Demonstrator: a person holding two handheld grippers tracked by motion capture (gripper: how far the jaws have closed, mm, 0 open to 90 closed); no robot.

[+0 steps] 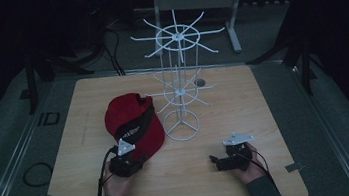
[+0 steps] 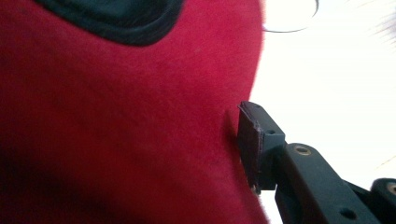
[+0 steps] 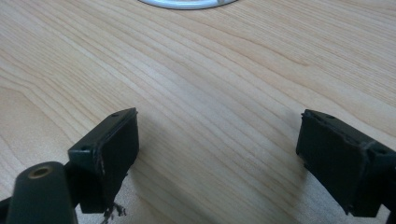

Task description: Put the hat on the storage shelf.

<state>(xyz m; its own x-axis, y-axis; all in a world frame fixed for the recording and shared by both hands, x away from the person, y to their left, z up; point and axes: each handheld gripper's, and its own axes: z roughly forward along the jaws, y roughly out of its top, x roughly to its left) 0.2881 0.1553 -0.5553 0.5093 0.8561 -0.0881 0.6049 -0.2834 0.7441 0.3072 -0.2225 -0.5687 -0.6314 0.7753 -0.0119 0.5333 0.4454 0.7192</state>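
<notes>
The left gripper (image 1: 130, 155) is clamped on the near edge of the red cap (image 1: 133, 125), which lies on the counter (image 1: 233, 181) just beside the white wire rack (image 1: 181, 122). The cap looks light and floppy, likely to sag, so its stiffer brim seems the surest hold. The right gripper (image 3: 217, 161) rests released and empty on the counter.

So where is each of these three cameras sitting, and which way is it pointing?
High view: above the person's side, looking down on the wooden table, red cap, white wire rack; both forearms enter below.
Left gripper view: rides the left gripper, facing the cap; one black jaw presses its fabric.
Right gripper view: rides the right gripper, facing bare table; jaws apart.
Shared: cap, rack base.
</notes>
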